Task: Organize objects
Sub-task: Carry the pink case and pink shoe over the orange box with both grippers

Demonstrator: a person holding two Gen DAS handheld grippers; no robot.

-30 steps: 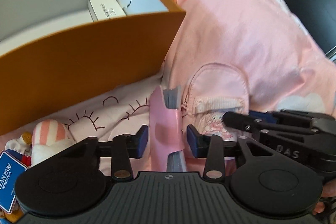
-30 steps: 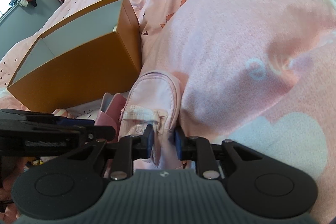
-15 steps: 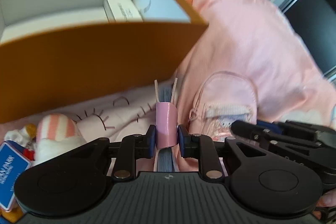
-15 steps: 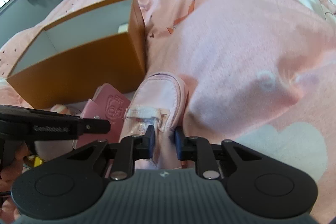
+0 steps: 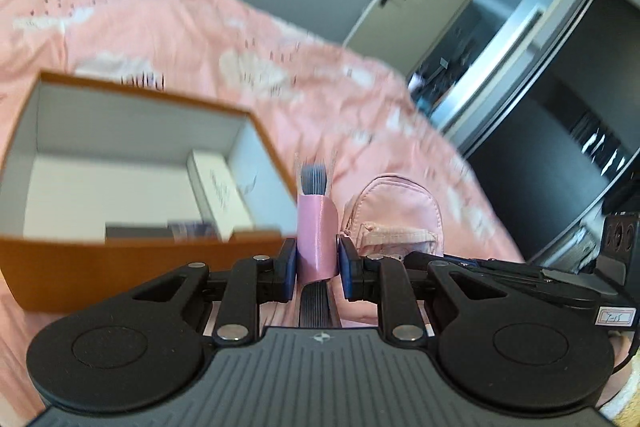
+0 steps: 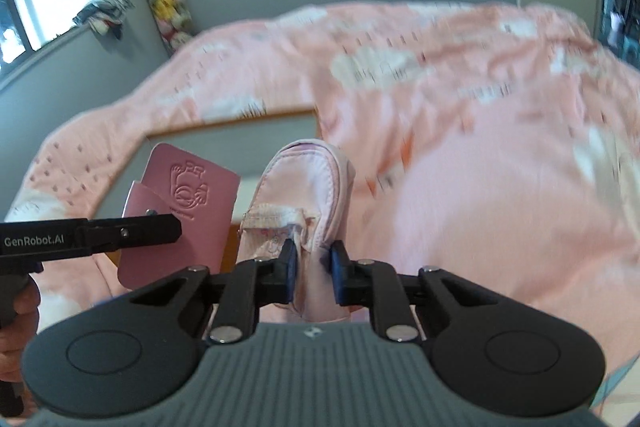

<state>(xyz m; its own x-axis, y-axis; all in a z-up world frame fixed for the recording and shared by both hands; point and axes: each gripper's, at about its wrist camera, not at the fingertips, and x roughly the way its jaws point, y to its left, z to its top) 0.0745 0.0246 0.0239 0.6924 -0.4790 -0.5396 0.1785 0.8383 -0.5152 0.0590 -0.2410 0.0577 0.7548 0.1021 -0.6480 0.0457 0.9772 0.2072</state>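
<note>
Two hand-held grippers (image 5: 317,264) (image 6: 312,266), pink booklet (image 5: 316,233) and pouch (image 6: 304,183) between fingers.

Box (image 5: 132,259): orange outside, white inside.
Wallet (image 6: 180,215): plain pink, embossed cartoon figure.
Pouch (image 6: 304,187): pale pink, small printed character on the pocket.
Bedspread (image 6: 480,155): pink with white clouds.
Fingers (image 5: 289,269): black with blue pads.
</note>
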